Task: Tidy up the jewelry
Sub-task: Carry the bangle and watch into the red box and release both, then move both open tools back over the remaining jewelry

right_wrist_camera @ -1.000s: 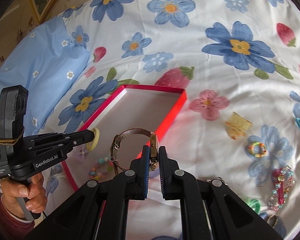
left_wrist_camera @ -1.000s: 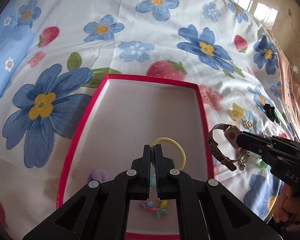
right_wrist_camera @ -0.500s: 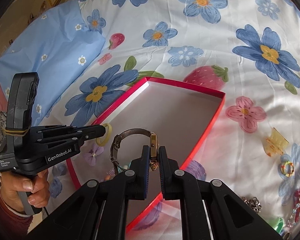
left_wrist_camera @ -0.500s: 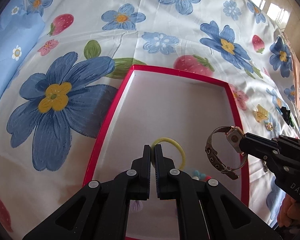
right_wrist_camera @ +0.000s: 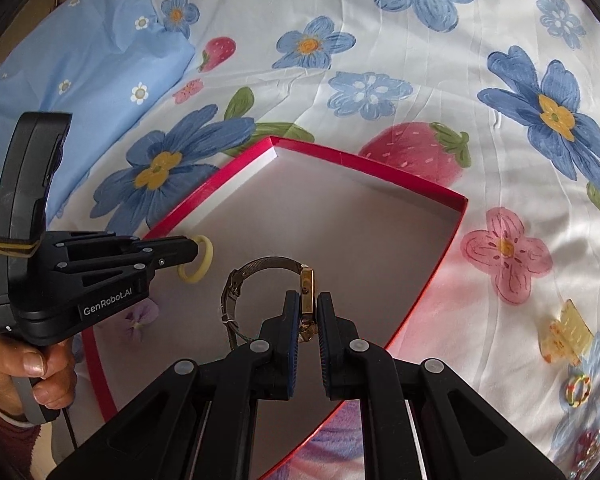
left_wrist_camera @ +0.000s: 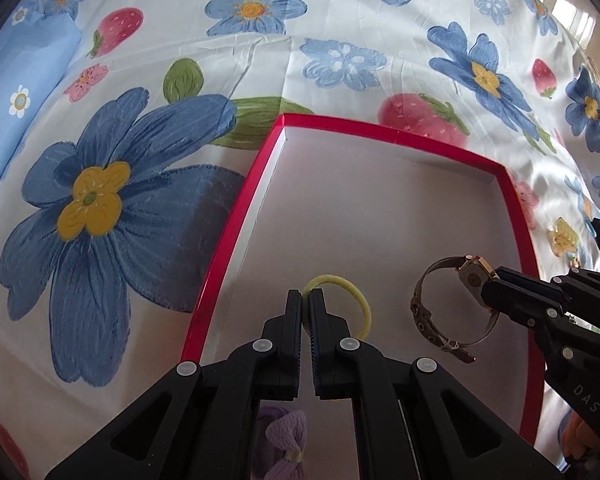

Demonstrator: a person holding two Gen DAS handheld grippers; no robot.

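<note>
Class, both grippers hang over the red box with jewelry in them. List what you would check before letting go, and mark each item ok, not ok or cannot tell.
1. Left gripper shut on the yellow ring: ok.
2. Right gripper shut on the watch by its case: ok.
3. Both pieces over the box interior, not its rim: ok.
4. Floor under the watch bare: ok.
5. Grippers apart from each other: ok.
6. Pieces low enough to drop gently: cannot tell.
</note>
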